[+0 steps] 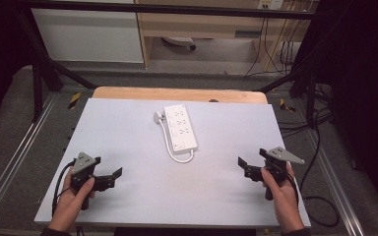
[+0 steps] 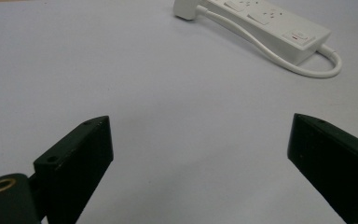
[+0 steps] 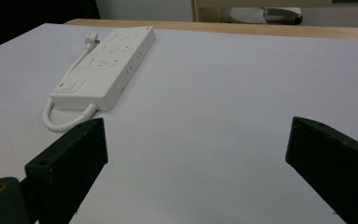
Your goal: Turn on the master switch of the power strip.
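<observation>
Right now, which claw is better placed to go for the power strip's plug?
Left, probably. The plug lies on the left side of the power strip, toward the left claw. The right claw would have to cross over the strip. Both are open and well short of it.

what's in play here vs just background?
In play: white power strip with its cord and plug; left tongs and right tongs, both open, apart from it.
Background: white table sheet, wooden shelf unit, floor cables.
</observation>
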A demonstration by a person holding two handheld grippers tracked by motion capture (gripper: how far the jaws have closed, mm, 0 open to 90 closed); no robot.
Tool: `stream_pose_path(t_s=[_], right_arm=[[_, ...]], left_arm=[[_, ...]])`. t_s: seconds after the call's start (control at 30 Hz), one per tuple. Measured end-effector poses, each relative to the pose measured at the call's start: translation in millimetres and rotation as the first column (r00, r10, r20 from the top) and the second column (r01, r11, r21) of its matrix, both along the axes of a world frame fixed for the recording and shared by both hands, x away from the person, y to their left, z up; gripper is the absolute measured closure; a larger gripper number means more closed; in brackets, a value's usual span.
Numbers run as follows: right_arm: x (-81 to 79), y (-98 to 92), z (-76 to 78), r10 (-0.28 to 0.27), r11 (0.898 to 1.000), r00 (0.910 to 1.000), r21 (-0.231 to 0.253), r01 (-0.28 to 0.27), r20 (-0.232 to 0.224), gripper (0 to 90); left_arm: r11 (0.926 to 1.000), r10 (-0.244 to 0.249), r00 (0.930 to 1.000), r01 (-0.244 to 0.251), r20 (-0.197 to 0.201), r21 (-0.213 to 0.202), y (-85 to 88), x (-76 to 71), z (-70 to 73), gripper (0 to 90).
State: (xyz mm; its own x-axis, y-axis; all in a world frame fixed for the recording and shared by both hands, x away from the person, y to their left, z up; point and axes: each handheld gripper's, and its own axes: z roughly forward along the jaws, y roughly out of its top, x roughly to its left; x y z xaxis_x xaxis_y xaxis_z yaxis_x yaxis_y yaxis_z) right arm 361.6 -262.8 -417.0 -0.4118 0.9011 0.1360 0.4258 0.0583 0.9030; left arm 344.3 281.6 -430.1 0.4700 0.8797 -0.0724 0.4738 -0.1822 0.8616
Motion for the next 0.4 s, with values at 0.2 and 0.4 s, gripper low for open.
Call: stream_pose_path(t_s=[0.2, 0.4], right_arm=[[-6.5, -7.9, -10.0, -0.015, 1.000, 0.9998, -0.018, 0.014, -0.014, 5.8], [-2.0, -12.4, -26.5, -0.036, 0.998, 0.9959, -0.056, 0.032, -0.082, 5.9]], left_arm=[[1.0000, 0.002, 1.0000, -0.002, 0.002, -0.005, 0.9, -0.2, 0.5, 6.7], [1.0000, 0.000, 1.0000, 0.000, 0.003, -0.004, -0.4, 0.2, 0.6, 6.7]])
